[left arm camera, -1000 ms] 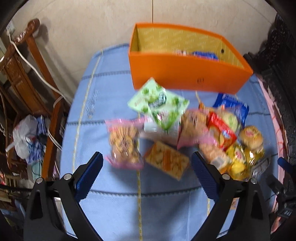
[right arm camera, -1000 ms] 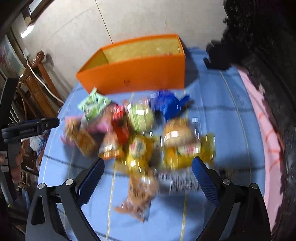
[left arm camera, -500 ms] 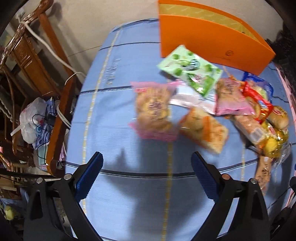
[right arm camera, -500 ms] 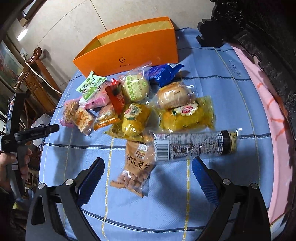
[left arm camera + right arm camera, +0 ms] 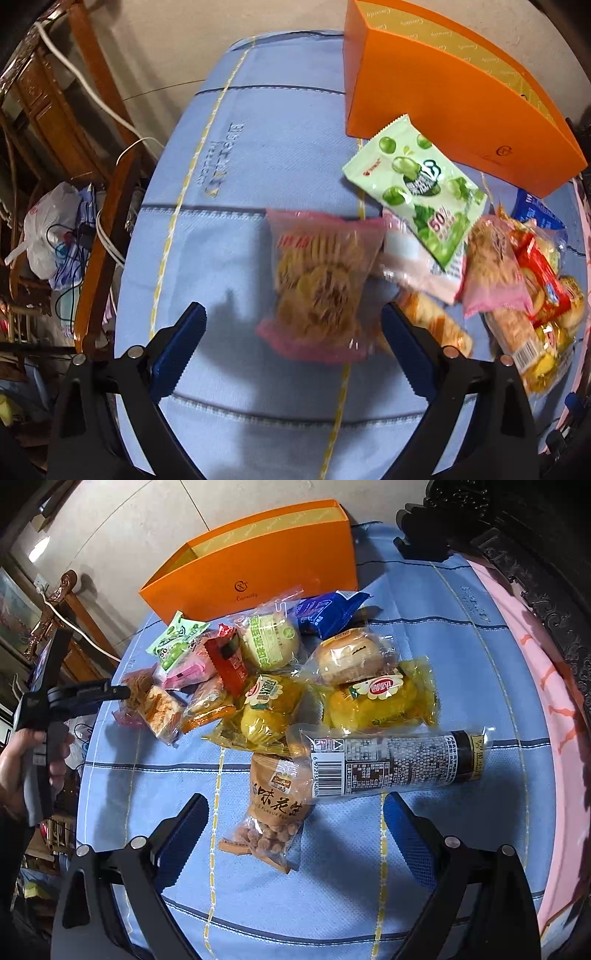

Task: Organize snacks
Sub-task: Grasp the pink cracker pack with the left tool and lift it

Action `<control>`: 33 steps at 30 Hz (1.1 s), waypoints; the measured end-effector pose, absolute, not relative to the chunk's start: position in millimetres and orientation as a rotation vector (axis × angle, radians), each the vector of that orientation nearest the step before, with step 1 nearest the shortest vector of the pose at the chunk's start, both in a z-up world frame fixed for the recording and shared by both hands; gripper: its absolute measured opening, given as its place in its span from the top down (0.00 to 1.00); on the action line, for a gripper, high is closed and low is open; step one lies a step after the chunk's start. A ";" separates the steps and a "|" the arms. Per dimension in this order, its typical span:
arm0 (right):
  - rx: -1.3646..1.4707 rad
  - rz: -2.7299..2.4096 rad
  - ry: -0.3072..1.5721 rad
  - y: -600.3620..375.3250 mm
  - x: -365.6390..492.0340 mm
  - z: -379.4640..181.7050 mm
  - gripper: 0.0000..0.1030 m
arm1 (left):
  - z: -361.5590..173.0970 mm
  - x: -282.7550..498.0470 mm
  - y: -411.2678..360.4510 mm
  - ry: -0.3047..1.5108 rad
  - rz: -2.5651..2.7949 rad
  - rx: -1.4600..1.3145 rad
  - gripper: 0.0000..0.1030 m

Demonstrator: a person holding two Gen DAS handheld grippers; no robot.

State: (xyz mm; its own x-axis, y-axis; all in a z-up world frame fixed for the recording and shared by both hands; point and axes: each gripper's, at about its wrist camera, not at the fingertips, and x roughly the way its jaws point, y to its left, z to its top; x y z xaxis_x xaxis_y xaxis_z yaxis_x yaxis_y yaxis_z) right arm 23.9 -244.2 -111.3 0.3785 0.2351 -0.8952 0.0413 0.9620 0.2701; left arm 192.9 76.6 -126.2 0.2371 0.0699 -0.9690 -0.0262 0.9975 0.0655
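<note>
A heap of wrapped snacks lies on the blue tablecloth (image 5: 229, 236) before an orange box (image 5: 439, 110), which also shows in the right wrist view (image 5: 258, 579). My left gripper (image 5: 291, 343) is open, with a pink bag of round crackers (image 5: 317, 291) just beyond and between its fingers. A green pea-snack bag (image 5: 417, 188) lies behind it. My right gripper (image 5: 293, 830) is open over a brown peanut bag (image 5: 275, 805). A long black-and-white tube pack (image 5: 395, 764) lies just past its right finger.
Yellow cake packs (image 5: 380, 701), a bun (image 5: 351, 657), a blue pack (image 5: 328, 613) and a red pack (image 5: 229, 661) fill the heap. A wooden chair (image 5: 92, 155) and a white plastic bag (image 5: 48, 232) stand left of the table. Dark carved furniture (image 5: 517, 546) stands at the right.
My left gripper has moved closer to the pink cracker bag, which now sits between its fingers. My right gripper has drawn back and steadied, bringing the peanut bag and tube pack into view.
</note>
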 end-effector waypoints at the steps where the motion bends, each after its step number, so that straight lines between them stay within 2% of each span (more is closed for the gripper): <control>1: 0.264 0.119 1.184 -244.5 25.4 -111.9 0.07 | -128.1 197.0 75.3 1.322 0.064 0.054 0.10; 3: 0.259 0.106 1.188 -245.2 28.3 -112.2 0.07 | -134.5 204.0 74.7 1.335 0.055 0.074 0.21; 5: 0.260 0.104 1.183 -245.9 31.7 -111.0 0.07 | -145.1 208.4 76.4 1.368 0.036 0.072 0.26; 10: 0.253 0.108 1.183 -241.7 40.5 -109.3 0.07 | -164.8 207.6 83.0 1.400 0.024 0.048 0.27; 15: 0.229 0.128 1.201 -230.7 44.5 -109.7 0.07 | -165.8 204.8 79.8 1.380 -0.008 0.054 0.45; 21: 0.214 0.134 1.196 -226.1 42.2 -102.5 0.07 | -155.4 191.8 73.5 1.353 -0.005 0.095 0.60; 24: 0.210 0.127 1.198 -229.0 36.4 -100.6 0.07 | -138.5 176.4 71.0 1.315 0.006 0.122 0.65; 33: 0.256 0.083 1.284 -238.5 -1.9 -128.3 0.07 | -79.3 128.3 66.2 1.184 -0.065 0.102 0.65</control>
